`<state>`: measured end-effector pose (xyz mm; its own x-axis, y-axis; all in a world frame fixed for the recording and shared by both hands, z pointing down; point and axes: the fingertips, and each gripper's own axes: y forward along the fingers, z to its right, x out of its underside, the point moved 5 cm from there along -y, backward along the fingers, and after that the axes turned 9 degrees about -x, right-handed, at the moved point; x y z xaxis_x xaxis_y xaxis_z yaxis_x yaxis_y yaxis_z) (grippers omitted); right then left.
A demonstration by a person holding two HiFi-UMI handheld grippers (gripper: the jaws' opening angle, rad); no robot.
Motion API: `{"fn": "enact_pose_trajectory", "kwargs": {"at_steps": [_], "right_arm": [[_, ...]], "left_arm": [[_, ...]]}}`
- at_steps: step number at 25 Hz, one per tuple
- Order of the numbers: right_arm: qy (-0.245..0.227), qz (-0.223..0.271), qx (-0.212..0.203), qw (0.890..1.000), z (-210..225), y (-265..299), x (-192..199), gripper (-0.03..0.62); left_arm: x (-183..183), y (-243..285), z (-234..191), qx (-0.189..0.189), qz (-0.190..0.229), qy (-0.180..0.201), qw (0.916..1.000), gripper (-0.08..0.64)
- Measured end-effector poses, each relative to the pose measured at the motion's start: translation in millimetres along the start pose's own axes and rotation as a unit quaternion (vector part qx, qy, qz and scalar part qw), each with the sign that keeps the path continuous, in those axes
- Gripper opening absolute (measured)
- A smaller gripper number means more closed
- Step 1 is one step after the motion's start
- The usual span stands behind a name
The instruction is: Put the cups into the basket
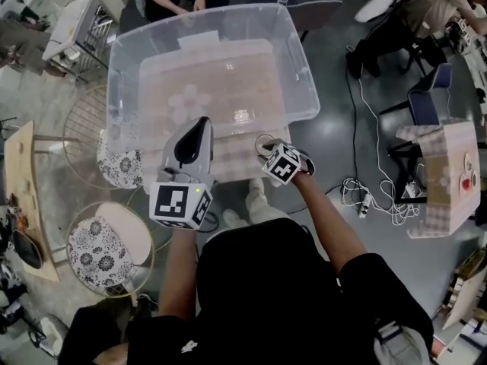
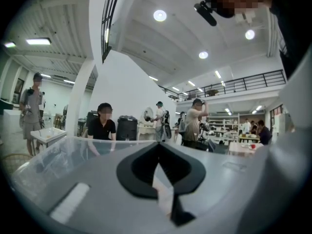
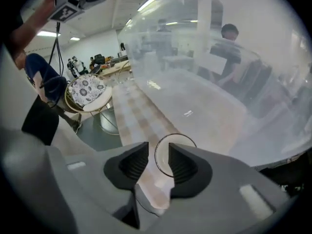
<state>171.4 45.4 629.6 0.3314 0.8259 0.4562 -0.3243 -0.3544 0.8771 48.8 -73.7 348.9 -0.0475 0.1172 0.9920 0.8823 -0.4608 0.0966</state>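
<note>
Across the middle of the head view sits a big clear plastic basket, resting on a worktop covered in checked cloth. Whether any cups already lie inside it I cannot tell.

On the near strip of cloth, just outside the basket's front wall, one clear cup stands upright.

The left tongs point level towards the basket, tips clenched together on nothing.

The right tongs tilt steeply down over the cup and are released. Its rim shows in the gap between them, with one pad over its mouth. I can't tell if anything touches.

The cup looks light, stiff and smooth-walled, so probably slippery, and breakable if it is glass. One pad inside and one outside the wall just under the rim seems the surest hold, closed gently.
</note>
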Motion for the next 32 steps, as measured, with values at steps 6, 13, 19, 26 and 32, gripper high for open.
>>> {"fn": "enact_pose_trajectory", "kwargs": {"at_steps": [6,13,19,26,32], "right_arm": [[-0.032,-0.071,-0.019,0.997,3,32,-2,0.132],[-0.068,-0.159,-0.027,0.985,7,58,8,0.132],[-0.091,-0.205,-0.013,0.974,9,70,13,0.114],[-0.105,-0.232,-0.021,0.967,5,73,13,0.062],[-0.088,-0.219,-0.017,0.972,8,62,18,0.046]], "left_arm": [[7,7,-2,-0.008,-0.007,-0.004,0.9999,0.008],[13,8,-6,-0.020,-0.017,-0.002,0.9996,0.008],[8,6,-12,-0.030,-0.013,0.001,0.9995,0.008],[9,5,-16,-0.034,-0.014,-0.001,0.9993,0.008],[8,5,-20,-0.036,-0.012,-0.003,0.9993,0.008]]}}
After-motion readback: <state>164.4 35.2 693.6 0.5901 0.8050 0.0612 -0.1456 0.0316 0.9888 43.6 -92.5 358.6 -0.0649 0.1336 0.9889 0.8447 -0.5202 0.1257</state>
